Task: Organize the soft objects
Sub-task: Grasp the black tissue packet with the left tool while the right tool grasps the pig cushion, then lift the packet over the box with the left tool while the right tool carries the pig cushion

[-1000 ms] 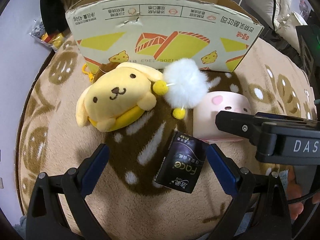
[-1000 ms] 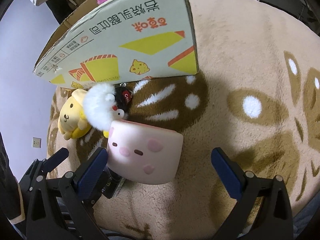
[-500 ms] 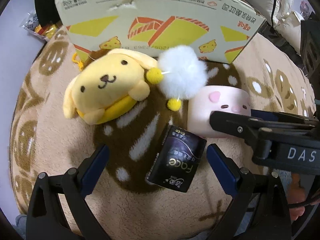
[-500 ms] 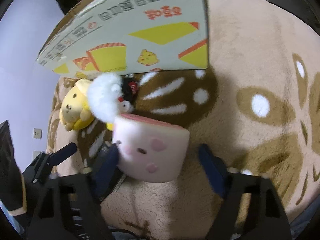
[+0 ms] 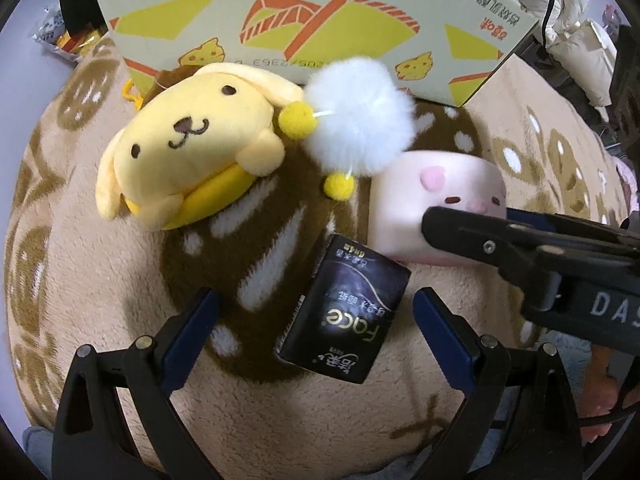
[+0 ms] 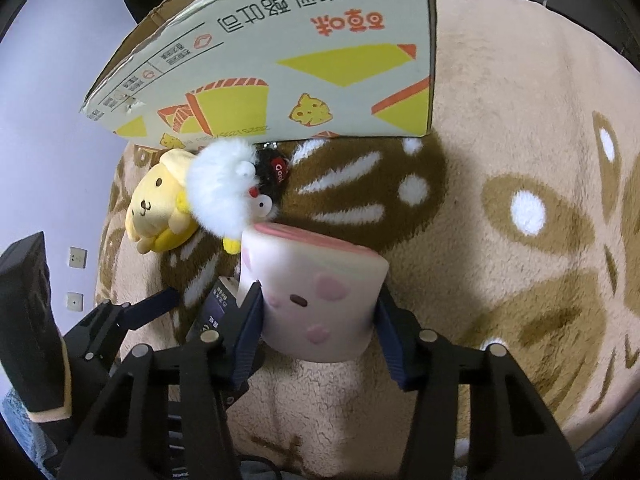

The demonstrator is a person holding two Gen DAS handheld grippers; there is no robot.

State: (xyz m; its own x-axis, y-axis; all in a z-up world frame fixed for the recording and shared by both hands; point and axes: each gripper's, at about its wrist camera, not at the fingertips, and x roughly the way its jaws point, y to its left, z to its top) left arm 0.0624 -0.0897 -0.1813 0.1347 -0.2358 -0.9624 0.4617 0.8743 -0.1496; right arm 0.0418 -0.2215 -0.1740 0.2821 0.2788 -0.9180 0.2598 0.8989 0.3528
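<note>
A second ago the right gripper (image 6: 318, 330) stood wide around the pink pig cushion (image 6: 316, 300); now its jaws are closing, blue pads pressing the squashy block's sides on the fluffy rug (image 6: 500, 140). The left gripper (image 5: 314, 328) hangs open over a glossy black tissue pack (image 5: 344, 316). Beside them lie a plush yellow dog (image 5: 192, 144) and a white pompom (image 5: 360, 120), by the cardboard box (image 5: 320, 20).
</note>
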